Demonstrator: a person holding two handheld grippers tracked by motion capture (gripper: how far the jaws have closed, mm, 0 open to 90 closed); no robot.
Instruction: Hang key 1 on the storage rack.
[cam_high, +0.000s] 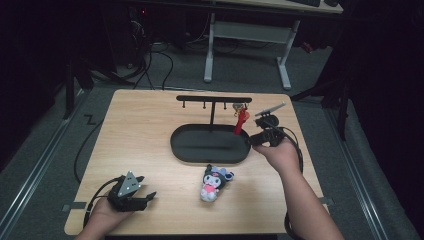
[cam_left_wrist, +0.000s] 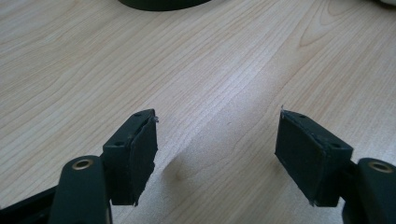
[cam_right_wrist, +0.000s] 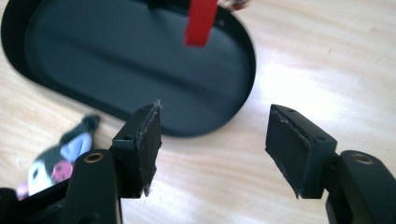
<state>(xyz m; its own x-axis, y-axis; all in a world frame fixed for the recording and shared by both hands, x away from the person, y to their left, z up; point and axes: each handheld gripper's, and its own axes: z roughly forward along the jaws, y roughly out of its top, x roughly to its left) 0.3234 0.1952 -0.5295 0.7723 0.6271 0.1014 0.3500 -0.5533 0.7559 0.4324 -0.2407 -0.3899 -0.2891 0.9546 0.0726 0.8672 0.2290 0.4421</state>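
Right gripper (cam_high: 251, 140), jaws apart and empty, beside red strap (cam_high: 241, 122) hanging from rack (cam_high: 214, 99); left gripper (cam_high: 145, 197) likewise gaping at table's (cam_high: 140, 125) near-left corner.

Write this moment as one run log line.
left claw: open, empty | right claw: open, empty, by tray | red tag: on rack | plush: on table

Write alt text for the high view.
A red tag hangs from a black hook stand over its oval tray on a wooden table. The right tongs are beside it, the left tongs near a plush toy.
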